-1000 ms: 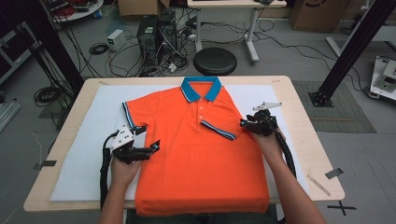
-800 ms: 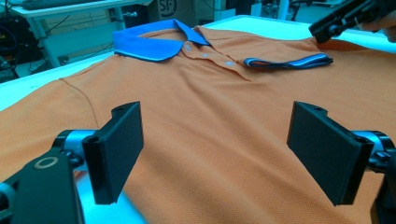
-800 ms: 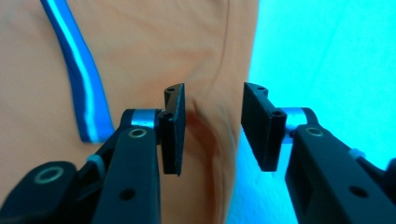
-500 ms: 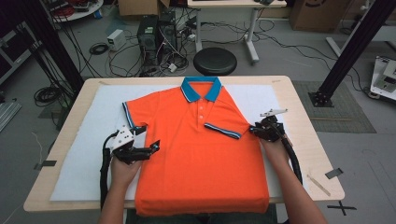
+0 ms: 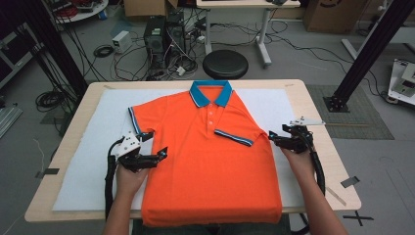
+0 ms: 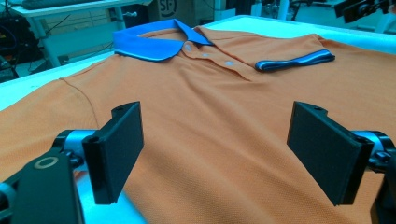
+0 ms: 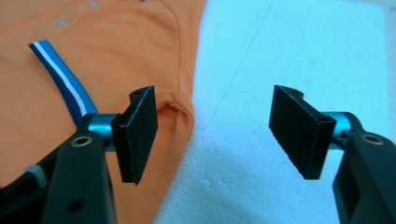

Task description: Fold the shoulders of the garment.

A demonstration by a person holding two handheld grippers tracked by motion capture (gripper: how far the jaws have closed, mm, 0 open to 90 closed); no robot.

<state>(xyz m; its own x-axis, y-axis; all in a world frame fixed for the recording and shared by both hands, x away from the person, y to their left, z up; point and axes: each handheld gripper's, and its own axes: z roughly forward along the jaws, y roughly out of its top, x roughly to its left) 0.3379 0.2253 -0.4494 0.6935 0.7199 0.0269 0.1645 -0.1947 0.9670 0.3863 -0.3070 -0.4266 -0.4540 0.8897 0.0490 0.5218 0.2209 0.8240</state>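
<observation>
An orange polo shirt (image 5: 210, 166) with a blue collar (image 5: 210, 93) lies flat, front up, on a white foam sheet (image 5: 93, 161). One sleeve is folded inward over the chest, and its striped cuff (image 5: 234, 137) rests on the front. My left gripper (image 5: 155, 143) is open at the shirt's left side, low over the fabric (image 6: 210, 93), with nothing between its jaws. At the shirt's right side edge (image 7: 182, 109) my right gripper (image 5: 273, 139) is open. One of its jaws is over the orange cloth, the other over the foam (image 7: 289, 60).
The foam sheet covers most of a wooden table (image 5: 313, 112). A black stool (image 5: 225, 63), a computer tower and loose cables stand on the floor beyond the far edge. A black frame post (image 5: 362, 54) rises at the right.
My right gripper has drawn back to the right, from beside the folded sleeve's cuff to the shirt's side edge. The left gripper has stayed in place.
</observation>
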